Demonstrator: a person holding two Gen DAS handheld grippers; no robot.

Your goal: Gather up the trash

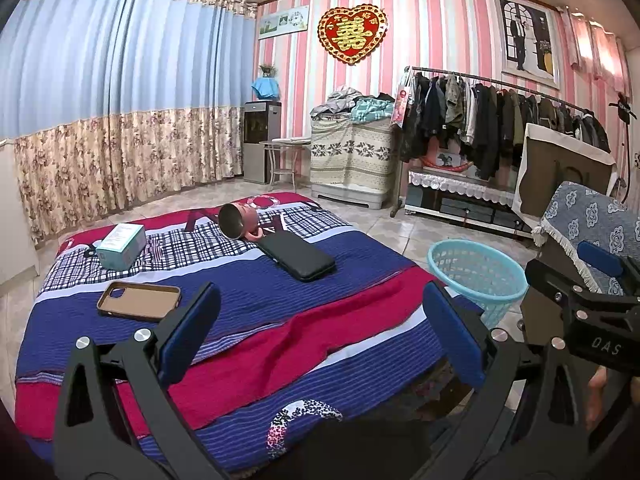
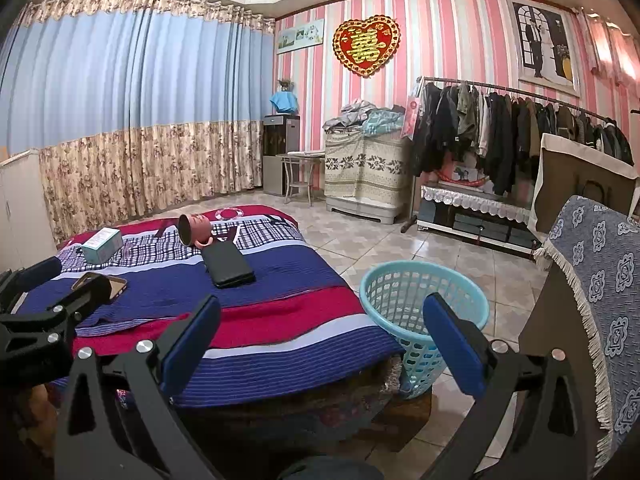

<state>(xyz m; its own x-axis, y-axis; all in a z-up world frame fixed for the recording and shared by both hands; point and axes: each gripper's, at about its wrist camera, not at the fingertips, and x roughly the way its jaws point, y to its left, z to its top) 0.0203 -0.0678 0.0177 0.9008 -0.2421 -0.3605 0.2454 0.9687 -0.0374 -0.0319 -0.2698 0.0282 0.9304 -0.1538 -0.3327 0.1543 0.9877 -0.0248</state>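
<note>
Blue-padded left gripper hangs wide apart over the near end of the striped bedspread, nothing between its pads. Right gripper equally wide and empty, aimed between the bed edge and the basket.

Candidates on the bed: teal carton far left, brown phone case lying hollow side up and nearest the left gripper, black wallet-like case mid-bed, pink mug tipped on its side, rim touching the black case's far end. Which counts as trash is a guess; the carton looks likeliest.

Step in hand, judged: reach for the first item. Do it well by taking the carton across its narrow sides with the left gripper, pads square to the faces, and lifting clear of the cloth so the soft bedspread is not pinched along.

Containers: light-blue mesh basket stands on the tile floor just beside the bed's right edge, looks empty as far as its inside shows. Mug's mouth shows a dark interior, contents unclear. Carton is closed.
</note>
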